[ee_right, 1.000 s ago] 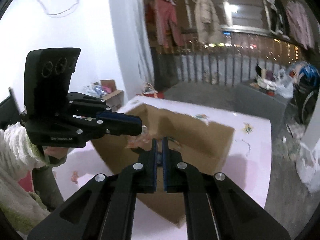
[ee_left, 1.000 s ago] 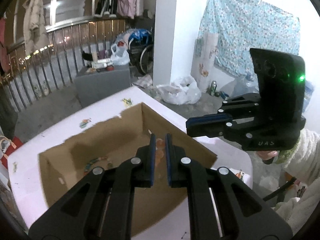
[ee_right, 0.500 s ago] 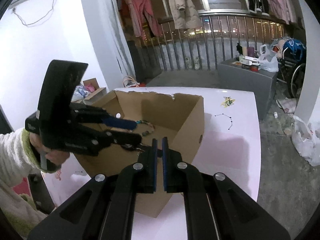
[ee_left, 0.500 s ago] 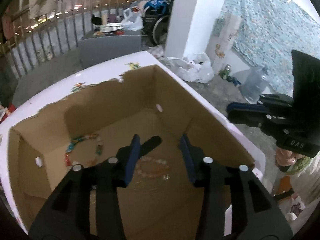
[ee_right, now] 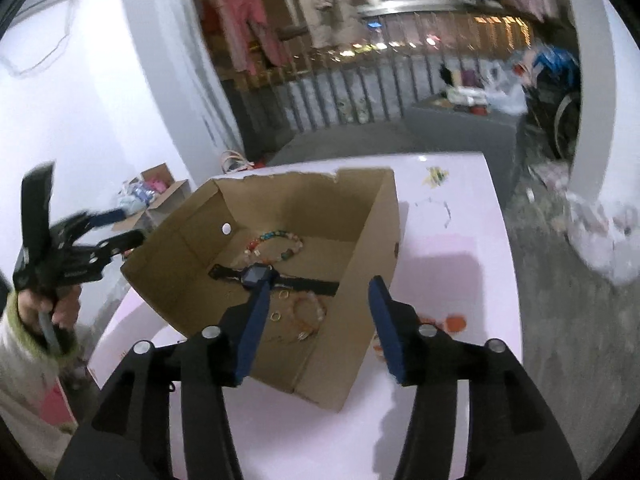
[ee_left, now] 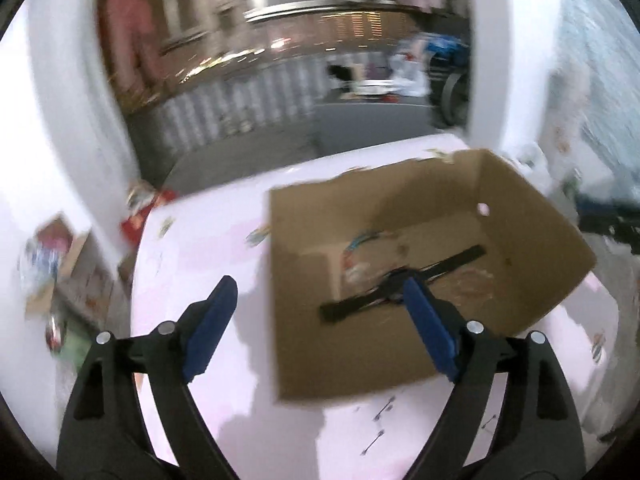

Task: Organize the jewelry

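An open cardboard box (ee_right: 376, 240) stands on the pale pink table (ee_right: 460, 280). On its floor lie a black watch (ee_right: 256, 274), a multicoloured bead bracelet (ee_right: 276, 240), an orange bead bracelet (ee_right: 308, 312) and small gold rings (ee_right: 276, 316). My right gripper (ee_right: 320, 284) hovers over the box's near right wall, jaws opening, with nothing pressed between the pads. My left gripper (ee_right: 128, 224) is off the box's left corner, held by a hand (ee_right: 52, 308). In the blurred left wrist view, the left gripper (ee_left: 318, 286) is opening wide over the box's (ee_left: 520, 312) left edge, above the watch (ee_left: 404, 280).
An orange object (ee_right: 456, 323) lies on the table right of the box, and small stickers (ee_right: 438, 176) lie farther back. Beyond the table are a floor carton (ee_right: 160, 196) at the left, a metal railing (ee_right: 360, 96), and plastic bags (ee_right: 600, 232) at the right.
Both grippers were shut a second ago and now stand open. The left gripper has swung left off the box's middle to its left edge. A black watch now lies in the box.
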### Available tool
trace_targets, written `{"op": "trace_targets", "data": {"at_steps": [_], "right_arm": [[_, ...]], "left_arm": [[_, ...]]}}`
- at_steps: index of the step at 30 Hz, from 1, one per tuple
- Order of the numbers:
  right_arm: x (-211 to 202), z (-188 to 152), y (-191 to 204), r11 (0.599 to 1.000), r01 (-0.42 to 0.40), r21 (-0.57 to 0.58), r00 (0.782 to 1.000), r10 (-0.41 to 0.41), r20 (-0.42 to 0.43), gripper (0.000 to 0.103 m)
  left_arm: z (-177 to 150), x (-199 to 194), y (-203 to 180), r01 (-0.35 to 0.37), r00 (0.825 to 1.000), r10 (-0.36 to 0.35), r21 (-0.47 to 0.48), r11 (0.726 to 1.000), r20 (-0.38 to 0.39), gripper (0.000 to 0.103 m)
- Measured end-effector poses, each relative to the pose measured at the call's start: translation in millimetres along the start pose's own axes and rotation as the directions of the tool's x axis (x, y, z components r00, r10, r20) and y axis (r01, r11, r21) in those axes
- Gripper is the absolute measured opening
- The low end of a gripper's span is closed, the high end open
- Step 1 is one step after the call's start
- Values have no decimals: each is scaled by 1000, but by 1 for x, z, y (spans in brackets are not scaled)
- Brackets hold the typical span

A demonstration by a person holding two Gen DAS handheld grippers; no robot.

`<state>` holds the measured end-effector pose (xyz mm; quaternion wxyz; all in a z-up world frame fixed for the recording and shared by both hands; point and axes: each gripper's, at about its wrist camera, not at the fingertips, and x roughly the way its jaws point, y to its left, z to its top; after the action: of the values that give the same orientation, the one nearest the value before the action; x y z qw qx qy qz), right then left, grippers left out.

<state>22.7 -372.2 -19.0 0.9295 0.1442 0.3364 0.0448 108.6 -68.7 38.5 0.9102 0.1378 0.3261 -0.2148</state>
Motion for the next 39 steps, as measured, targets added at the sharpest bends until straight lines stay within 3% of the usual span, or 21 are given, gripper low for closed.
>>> {"op": "trace_targets", "data": {"at_steps": [3,6,9,14,17,22,32,39], "right_arm": [[9,-9,-5,996,32,78,999,-28,-44,51],[21,-21,-14,984,19,176,995,-1,-101,51],[26,-27,-21,968,-17,250,993,45,-109,52],[32,-26,-8,975,-55,217,988,84,-128,57],[33,-25,3,984,-22,174,989,46,-137,61],[33,-22,0,984,-36,174,987,62,-148,61],[30,-28,13,990,-70,121,979,92,-185,61],[20,-37,26,994,-16,107,976,38,-214,61]], "left_arm": [[-16,16,35,10,996,-25,-178,984,-85,82],[-36,38,58,72,976,-140,-359,931,-167,82],[-50,50,64,132,953,-238,-451,883,-187,82],[-56,57,49,219,919,-355,-524,823,-174,82],[-59,53,39,191,931,-321,-514,836,-176,82],[-64,42,35,163,936,-299,-525,835,-185,82],[-81,11,28,112,946,-263,-571,813,-188,82],[-86,2,21,100,952,-247,-576,811,-182,83]]}}
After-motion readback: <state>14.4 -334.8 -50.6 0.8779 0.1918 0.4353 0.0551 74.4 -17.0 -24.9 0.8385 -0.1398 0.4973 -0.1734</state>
